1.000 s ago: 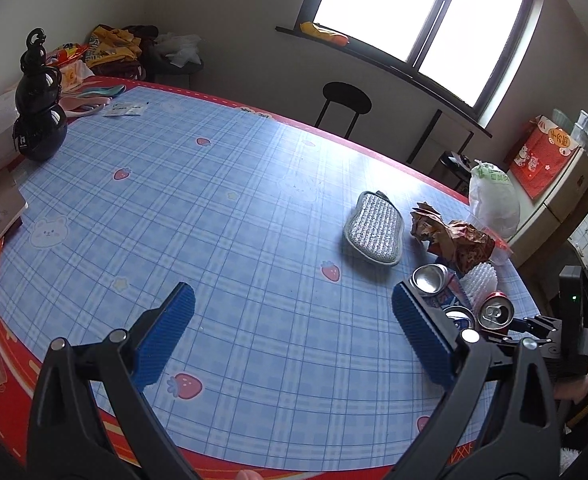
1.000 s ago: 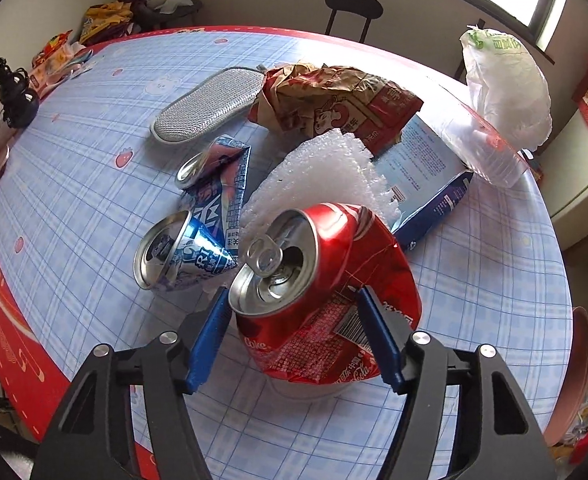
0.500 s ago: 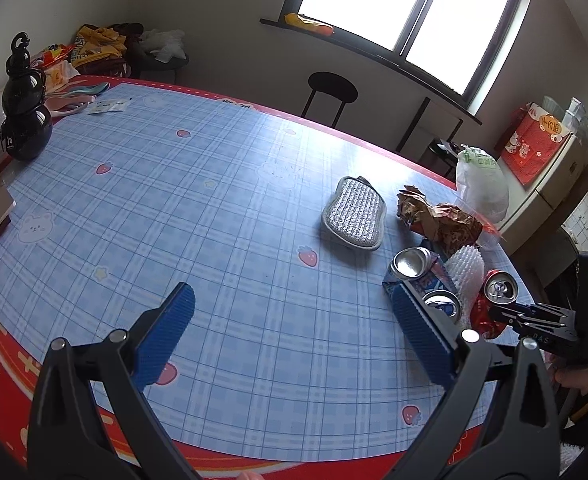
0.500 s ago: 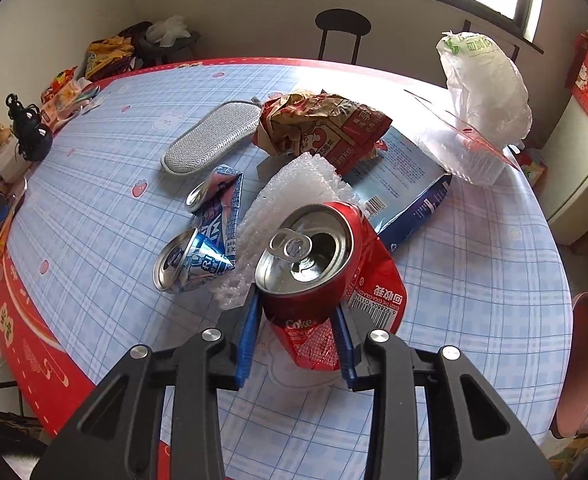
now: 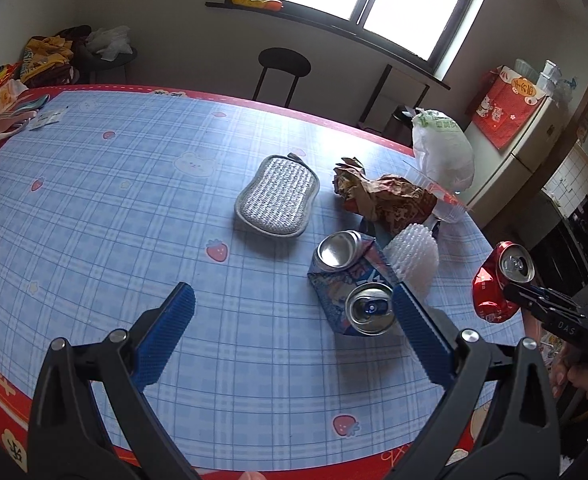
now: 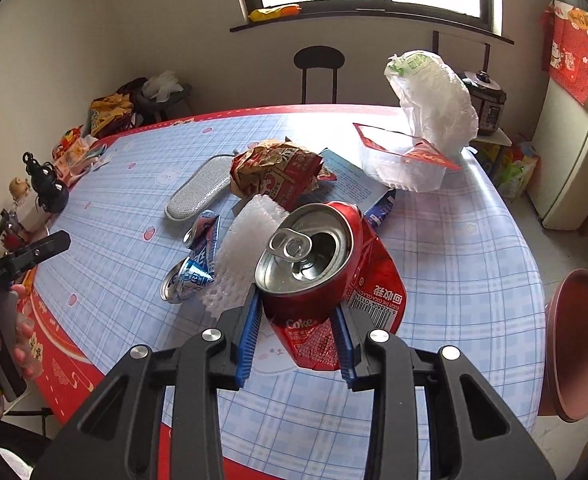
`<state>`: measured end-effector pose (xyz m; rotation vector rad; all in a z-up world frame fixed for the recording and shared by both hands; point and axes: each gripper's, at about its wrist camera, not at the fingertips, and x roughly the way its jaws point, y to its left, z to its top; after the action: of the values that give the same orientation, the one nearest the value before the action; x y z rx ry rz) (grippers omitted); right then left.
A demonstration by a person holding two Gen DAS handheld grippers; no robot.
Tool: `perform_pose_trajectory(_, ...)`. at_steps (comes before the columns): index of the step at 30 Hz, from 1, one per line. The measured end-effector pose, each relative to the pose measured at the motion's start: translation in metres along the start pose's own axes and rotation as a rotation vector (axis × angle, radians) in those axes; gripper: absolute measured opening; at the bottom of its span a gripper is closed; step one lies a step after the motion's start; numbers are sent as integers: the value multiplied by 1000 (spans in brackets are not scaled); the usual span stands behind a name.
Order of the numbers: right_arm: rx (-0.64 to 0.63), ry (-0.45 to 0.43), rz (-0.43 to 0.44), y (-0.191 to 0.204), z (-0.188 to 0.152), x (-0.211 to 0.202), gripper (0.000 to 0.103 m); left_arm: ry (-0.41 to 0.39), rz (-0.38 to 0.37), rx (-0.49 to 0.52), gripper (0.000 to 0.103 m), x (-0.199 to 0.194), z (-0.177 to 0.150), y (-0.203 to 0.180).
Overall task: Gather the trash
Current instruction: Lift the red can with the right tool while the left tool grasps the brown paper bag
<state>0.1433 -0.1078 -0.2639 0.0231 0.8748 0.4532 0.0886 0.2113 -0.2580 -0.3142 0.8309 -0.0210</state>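
The crushed red can (image 6: pixel 318 268) is pinched in the right hand-held gripper (image 6: pixel 296 344), lifted off the bench (image 6: pixel 474 264); its jaws have just closed on it. I judge the next move is carrying it to a bin, perhaps the brown tub (image 6: pixel 578 344). The left hand-held gripper (image 5: pixel 290 334) is spread and empty. Beyond wait blue cans (image 5: pixel 352 280), white foam (image 5: pixel 414 258), a snack wrapper (image 5: pixel 386 198) and a plastic bag (image 5: pixel 444 150).

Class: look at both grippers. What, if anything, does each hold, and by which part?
The right gripper holds the crushed red can by its flattened lower body, top facing the camera. The left gripper is open and holds nothing.
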Motion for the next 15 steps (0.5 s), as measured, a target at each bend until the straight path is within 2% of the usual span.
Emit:
perform_pose_trajectory(5,60,-18,-18,-38,-10,-17,34,22,-48,13,97,27,25,-38)
perform_pose_trajectory(9,115,-23,-44,-70,-21,-27,34,46,-71,41,97,66,57,-76)
perform_pose_trajectory(15,182,-28,-81,-113,-37,-42,34,96,-39,305,97,140,81,-154)
